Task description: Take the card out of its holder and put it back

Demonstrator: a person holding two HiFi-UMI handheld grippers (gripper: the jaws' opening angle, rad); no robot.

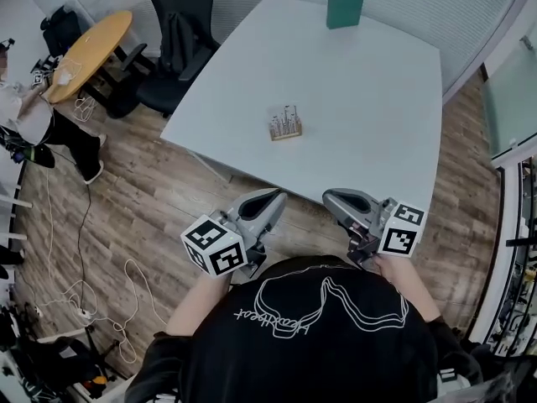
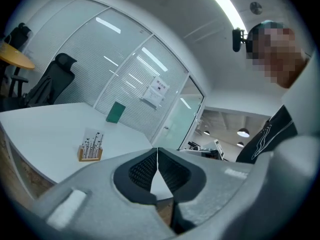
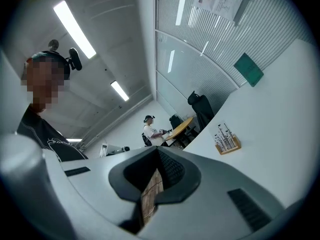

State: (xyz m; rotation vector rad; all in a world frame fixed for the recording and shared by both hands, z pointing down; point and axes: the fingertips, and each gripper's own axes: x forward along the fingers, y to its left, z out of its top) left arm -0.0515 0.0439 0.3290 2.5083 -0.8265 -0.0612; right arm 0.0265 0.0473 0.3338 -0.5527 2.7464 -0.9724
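A small wooden holder (image 1: 285,133) stands on the white table (image 1: 369,116), with a white card (image 1: 286,120) printed with dark stems upright in it. Both grippers hover over the floor before the table's near edge, well short of the holder. My left gripper (image 1: 273,196) is shut with nothing between its jaws, its tips meeting in the left gripper view (image 2: 158,151). My right gripper (image 1: 332,196) also looks shut and empty (image 3: 158,151). The holder shows far ahead in the left gripper view (image 2: 90,154) and in the right gripper view (image 3: 229,145).
A green upright book (image 1: 346,4) stands at the table's far edge. Black office chairs (image 1: 172,40) and a round orange table (image 1: 88,53) are at the left, with a person (image 1: 25,116) beside it. Cables (image 1: 84,296) lie on the wooden floor. Glass walls lie beyond.
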